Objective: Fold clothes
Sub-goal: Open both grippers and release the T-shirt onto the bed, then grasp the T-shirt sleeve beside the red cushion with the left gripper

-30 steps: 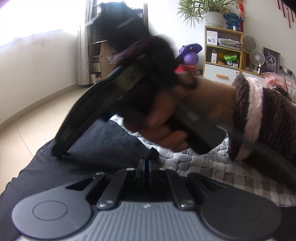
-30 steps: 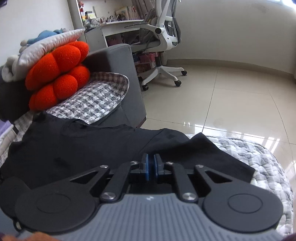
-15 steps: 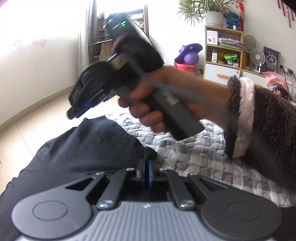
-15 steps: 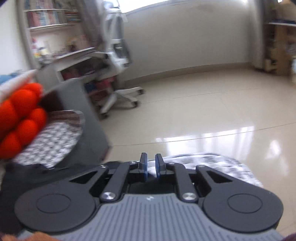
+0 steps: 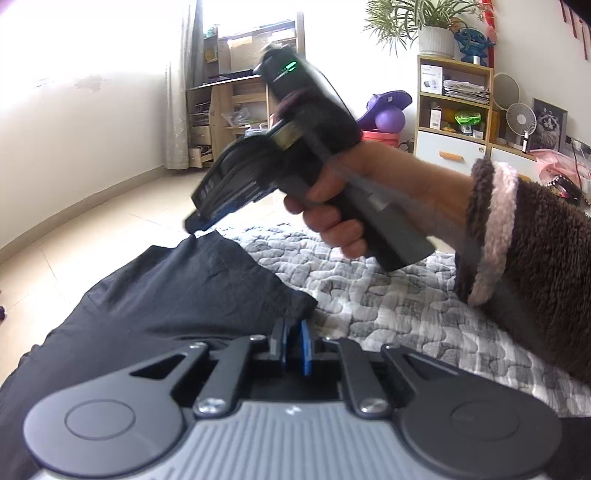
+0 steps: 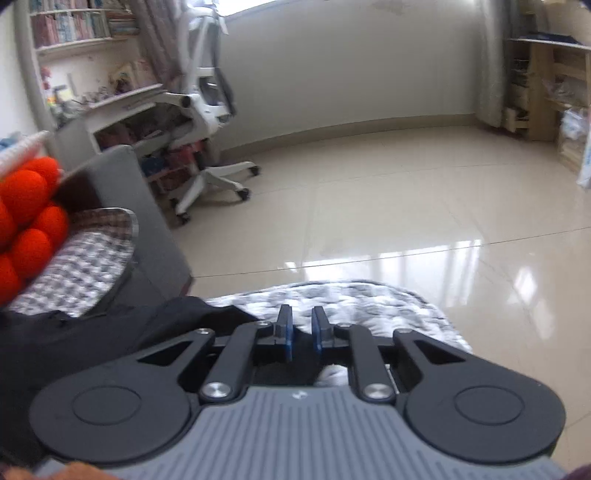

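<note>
room: glossy pale tiled floor (image 6: 388, 206), white office chair (image 6: 207, 110) at a cluttered desk, wooden shelf unit (image 5: 454, 107) with a potted plant (image 5: 424, 22) on top, small fans beside it.
surface: grey quilted mat (image 5: 388, 295) with a pebble pattern; its rounded far edge meets the floor in the right wrist view.
sofa: grey arm (image 6: 147, 229) beyond the mat's left edge, with a checked cover and an orange bobbled cushion (image 6: 26, 221).
garment place: black garment (image 5: 166, 295) lies on the mat's left part in the left wrist view, reaching off the frame's lower left.
garment axis: long axis runs from the near left toward the far edge; one pointed corner aims at the mat's far edge, just under the right gripper's tips.
garment look: plain black, matte, soft creases, a stitched hem along the edge facing the bare mat; that edge is partly turned over.
left gripper (image 5: 293, 343): jaws have just been opening, a narrow gap between the blue pads; garment edge lies right at the tips, pads not pressing on it.
right gripper (image 6: 301, 334): jaws stand slightly apart, black cloth and mat visible through the gap, nothing clamped.
right hand (image 5: 343, 206): wraps the handle; fuzzy brown sleeve (image 5: 535, 251) with a pink cuff band.
</note>
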A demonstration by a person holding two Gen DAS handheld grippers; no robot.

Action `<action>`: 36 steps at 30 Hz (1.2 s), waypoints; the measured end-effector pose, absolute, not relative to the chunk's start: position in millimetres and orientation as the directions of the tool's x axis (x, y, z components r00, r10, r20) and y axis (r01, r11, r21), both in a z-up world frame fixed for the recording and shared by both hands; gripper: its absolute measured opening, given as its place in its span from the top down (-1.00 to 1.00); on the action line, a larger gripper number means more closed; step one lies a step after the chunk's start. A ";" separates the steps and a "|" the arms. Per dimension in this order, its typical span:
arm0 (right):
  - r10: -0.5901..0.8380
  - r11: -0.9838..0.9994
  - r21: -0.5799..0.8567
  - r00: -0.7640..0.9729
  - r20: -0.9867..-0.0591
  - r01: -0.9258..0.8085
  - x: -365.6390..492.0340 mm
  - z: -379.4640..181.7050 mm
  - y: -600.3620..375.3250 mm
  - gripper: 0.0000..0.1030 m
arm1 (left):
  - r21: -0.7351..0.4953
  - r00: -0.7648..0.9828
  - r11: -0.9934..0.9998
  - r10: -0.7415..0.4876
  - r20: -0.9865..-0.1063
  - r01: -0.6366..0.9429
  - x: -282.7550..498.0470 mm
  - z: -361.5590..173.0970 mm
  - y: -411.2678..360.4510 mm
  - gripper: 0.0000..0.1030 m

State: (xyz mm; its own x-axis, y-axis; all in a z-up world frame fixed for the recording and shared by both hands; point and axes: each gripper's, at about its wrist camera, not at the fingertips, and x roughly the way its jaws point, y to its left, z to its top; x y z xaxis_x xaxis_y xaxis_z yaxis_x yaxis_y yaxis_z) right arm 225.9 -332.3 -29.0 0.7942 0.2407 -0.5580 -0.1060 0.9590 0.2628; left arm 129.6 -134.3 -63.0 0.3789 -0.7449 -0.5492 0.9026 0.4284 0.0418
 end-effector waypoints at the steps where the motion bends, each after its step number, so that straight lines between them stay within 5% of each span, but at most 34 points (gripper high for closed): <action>1: 0.297 0.945 0.286 0.785 -0.544 -0.159 222.9 -26.8 -328.9 0.64 | 0.041 0.382 0.432 -0.744 -0.549 0.901 127.7 -62.5 -132.7 0.74; 4: 0.336 0.942 0.213 0.739 -0.583 -0.260 219.9 -31.4 -302.8 0.54 | 0.033 0.381 0.437 -0.743 -0.550 0.899 122.7 -62.5 -130.0 0.65; 9: 0.136 0.986 0.014 0.743 -0.655 -0.168 224.9 -31.4 -298.6 0.57 | 0.015 0.385 0.455 -0.734 -0.559 0.890 116.1 -59.2 -121.7 0.65; 11: -0.020 0.995 -0.087 0.753 -0.658 -0.050 220.6 -32.8 -309.4 0.19 | 0.013 0.402 0.478 -0.724 -0.560 0.878 113.6 -54.4 -112.1 0.64; 13: -0.032 0.999 -0.050 0.754 -0.656 -0.002 216.0 -30.1 -322.7 0.19 | 0.012 0.421 0.502 -0.712 -0.561 0.865 111.1 -49.3 -101.9 0.63; 25: 0.126 0.991 0.036 0.814 -0.566 -0.128 201.1 14.5 -262.2 0.16 | 0.080 0.666 0.773 -0.484 -0.568 0.630 114.6 -17.9 -17.3 -0.18; 36: 0.193 0.964 -0.036 0.792 -0.580 -0.262 215.7 43.3 -178.1 0.09 | 0.120 0.804 0.935 -0.215 -0.555 0.333 131.9 0.7 69.1 -0.38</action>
